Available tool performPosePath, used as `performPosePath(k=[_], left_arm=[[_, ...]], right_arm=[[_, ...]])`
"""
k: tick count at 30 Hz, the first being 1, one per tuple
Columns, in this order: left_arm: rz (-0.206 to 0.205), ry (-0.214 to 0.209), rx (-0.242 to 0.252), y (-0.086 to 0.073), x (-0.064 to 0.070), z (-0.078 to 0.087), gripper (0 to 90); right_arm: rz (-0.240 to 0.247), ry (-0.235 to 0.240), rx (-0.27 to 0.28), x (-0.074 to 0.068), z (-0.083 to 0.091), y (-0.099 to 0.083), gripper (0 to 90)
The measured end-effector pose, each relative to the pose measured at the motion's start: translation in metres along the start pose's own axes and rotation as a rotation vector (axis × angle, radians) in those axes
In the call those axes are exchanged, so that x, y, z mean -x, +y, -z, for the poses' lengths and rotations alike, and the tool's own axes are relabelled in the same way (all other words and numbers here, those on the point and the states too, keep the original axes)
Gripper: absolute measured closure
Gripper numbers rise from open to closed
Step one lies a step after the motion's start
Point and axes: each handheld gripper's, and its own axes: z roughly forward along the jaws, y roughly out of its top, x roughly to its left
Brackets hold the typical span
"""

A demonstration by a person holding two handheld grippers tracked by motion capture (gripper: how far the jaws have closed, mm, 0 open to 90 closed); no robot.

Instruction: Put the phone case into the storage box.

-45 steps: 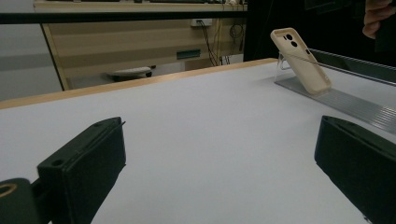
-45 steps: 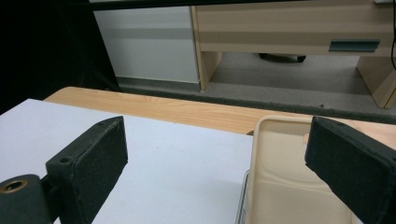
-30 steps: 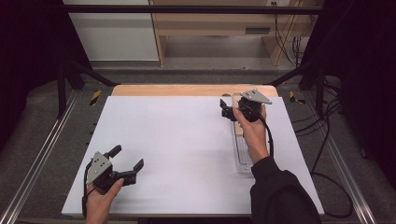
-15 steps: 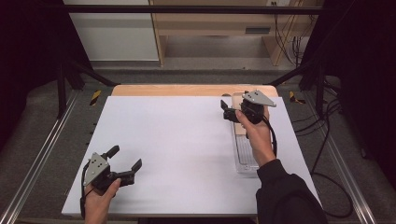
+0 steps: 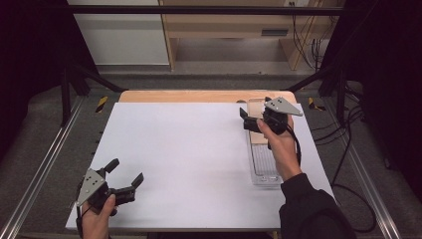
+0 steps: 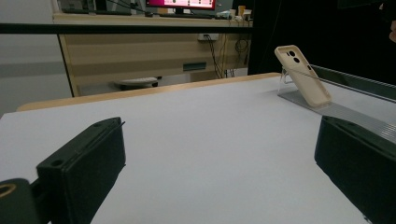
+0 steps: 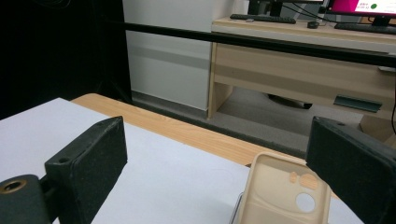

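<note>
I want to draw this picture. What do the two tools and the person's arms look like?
Each tool, left tool and right tool, is black with two blocky, flat-faced jaws and a grey three-cornered plate on top. A black cable trails from each. The right arm wears a black sleeve; the left hand's arm is out of view.

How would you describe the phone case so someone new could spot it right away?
Start at the white table and go to its far right side, where a clear stand lies. The phone case leans tilted at the stand's far end: beige, with camera cutouts near its top.

Black tools (image 5: 252, 119), grey plates, dark sleeve (image 5: 311, 209)
</note>
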Motion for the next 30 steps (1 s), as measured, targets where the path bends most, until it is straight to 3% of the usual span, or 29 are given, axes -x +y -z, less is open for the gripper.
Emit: performPosePath(k=[8,30], left_arm=[[0.016,0.004,0.016,0.0,-0.002,0.003,1.2],[0.007,0.003,0.012,-0.002,-0.003,0.003,1.2]], right_arm=[[-0.003,0.013,0.01,0.002,0.01,0.001,4.2],[-0.001,0.002,0.034,0.008,0.034,0.004,2.0]])
